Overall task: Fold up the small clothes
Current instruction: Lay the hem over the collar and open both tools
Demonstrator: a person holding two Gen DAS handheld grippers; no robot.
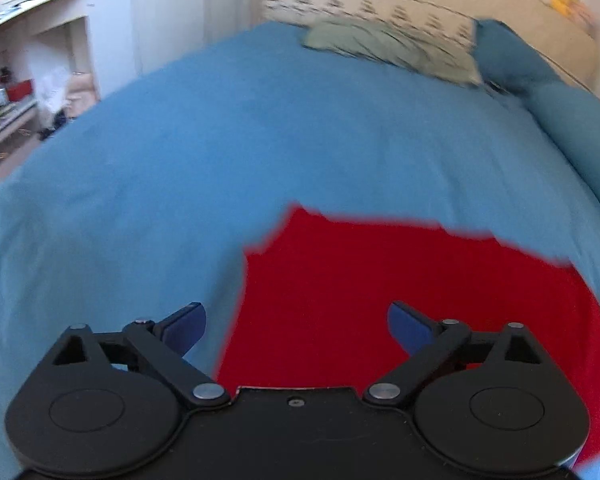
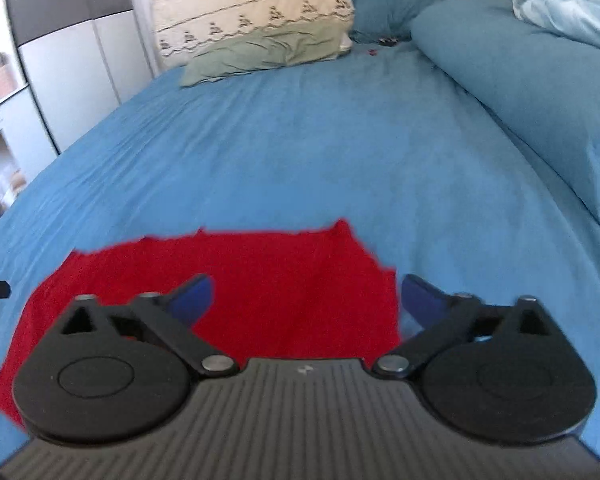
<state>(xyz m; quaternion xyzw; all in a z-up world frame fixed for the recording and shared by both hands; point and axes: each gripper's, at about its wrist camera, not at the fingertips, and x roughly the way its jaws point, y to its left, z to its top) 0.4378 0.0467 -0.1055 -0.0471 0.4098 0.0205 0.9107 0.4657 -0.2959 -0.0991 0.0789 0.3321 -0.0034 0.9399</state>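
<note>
Blue-sheeted bed point(image 2: 300, 152) with cream embroidered headboard point(image 2: 240, 12), green pillow point(image 2: 268, 50), white wardrobe point(image 2: 60, 60) alongside.

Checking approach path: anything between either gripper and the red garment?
Nothing visible. The red garment lies flat on the blue bedsheet, directly ahead of the open left gripper and open right gripper. The green pillow sits far behind it.

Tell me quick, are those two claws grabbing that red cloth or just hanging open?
Left gripper: open, holding nothing, over the left edge of the red cloth.
Right gripper: open, holding nothing, over the cloth's right edge.
</note>
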